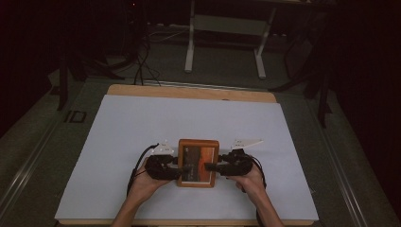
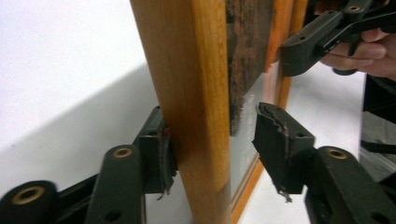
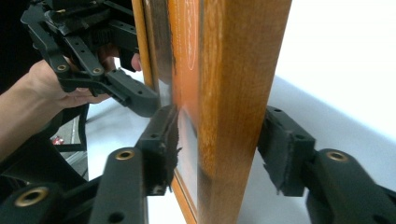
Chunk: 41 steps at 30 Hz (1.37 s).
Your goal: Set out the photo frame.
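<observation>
A wooden picture frame (image 1: 198, 144) with a dark orange picture lies flat on the white table cover (image 1: 142, 123), near the front. My left gripper (image 1: 181, 167) reaches in over its left edge and my right gripper (image 1: 208, 166) over its right edge. In the left gripper view the frame's rail (image 2: 187, 70) stands between my jaws (image 2: 217, 149); one pad (image 2: 161, 156) rests against the back, and the other pad (image 2: 275, 137) is clear of the glass. In the right gripper view the rail (image 3: 243, 70) sits between parted jaws (image 3: 223, 149), with a gap on the outer side.
A person's hands (image 1: 142, 187) hold both grippers from the table's front edge. The wooden tabletop (image 1: 189, 91) shows beyond the white cover. A white stand (image 1: 224, 38) and cables (image 1: 142, 66) are on the dark floor behind the table.
</observation>
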Available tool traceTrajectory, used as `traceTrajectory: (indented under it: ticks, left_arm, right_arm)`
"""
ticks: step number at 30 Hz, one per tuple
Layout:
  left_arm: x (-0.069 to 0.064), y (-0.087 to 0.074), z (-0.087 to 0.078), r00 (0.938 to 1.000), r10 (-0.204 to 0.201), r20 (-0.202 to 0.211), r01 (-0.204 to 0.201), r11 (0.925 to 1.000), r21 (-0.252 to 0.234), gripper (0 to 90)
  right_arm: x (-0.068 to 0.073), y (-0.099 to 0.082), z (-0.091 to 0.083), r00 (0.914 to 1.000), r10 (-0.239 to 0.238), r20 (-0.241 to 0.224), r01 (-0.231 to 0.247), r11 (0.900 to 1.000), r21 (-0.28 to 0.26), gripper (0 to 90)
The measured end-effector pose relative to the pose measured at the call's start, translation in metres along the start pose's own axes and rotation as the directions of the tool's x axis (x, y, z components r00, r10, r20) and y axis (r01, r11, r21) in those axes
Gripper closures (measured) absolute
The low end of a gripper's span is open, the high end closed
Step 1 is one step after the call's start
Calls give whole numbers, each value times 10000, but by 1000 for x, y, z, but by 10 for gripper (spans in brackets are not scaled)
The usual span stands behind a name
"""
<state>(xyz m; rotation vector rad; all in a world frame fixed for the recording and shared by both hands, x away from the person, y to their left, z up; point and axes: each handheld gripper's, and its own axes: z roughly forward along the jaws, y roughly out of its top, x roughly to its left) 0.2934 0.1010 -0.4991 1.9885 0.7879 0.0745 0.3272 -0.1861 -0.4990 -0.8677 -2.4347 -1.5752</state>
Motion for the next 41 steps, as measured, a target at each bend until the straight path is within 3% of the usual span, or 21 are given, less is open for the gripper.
traceTrajectory:
  ticks: [5,17,24,28,32,34,41]
  left_arm:
    - [0,0,-2,9999,57,153,-56,10000,-49,436]
    - [9,2,-28,9999,-90,59,95,9951,-980,408]
    - [12,4,-43,9997,-182,-138,158,9867,-1619,404]
    - [20,2,-56,9969,-577,-531,443,9730,-2265,404]
    - [27,-1,-64,9890,-942,-1142,616,9634,-2607,400]
    - [30,-3,-68,9793,-1087,-1707,611,9629,-2627,400]
    - [42,-11,-74,9493,-1595,-2710,885,9625,-2563,396]
  right_arm:
    - [2,3,-4,9998,-188,-33,188,9998,-34,433]
    - [7,8,-18,9983,-533,254,532,9986,65,401]
    - [7,11,-32,9970,-606,486,619,9978,-254,393]
    - [2,11,-51,9961,-444,768,498,9963,-702,393]
    - [-5,8,-65,9944,-143,1050,249,9946,-1005,393]
    - [-9,5,-71,9928,-1,1198,131,9940,-1082,393]
    - [-21,-3,-82,9788,290,2028,-125,9965,-823,385]
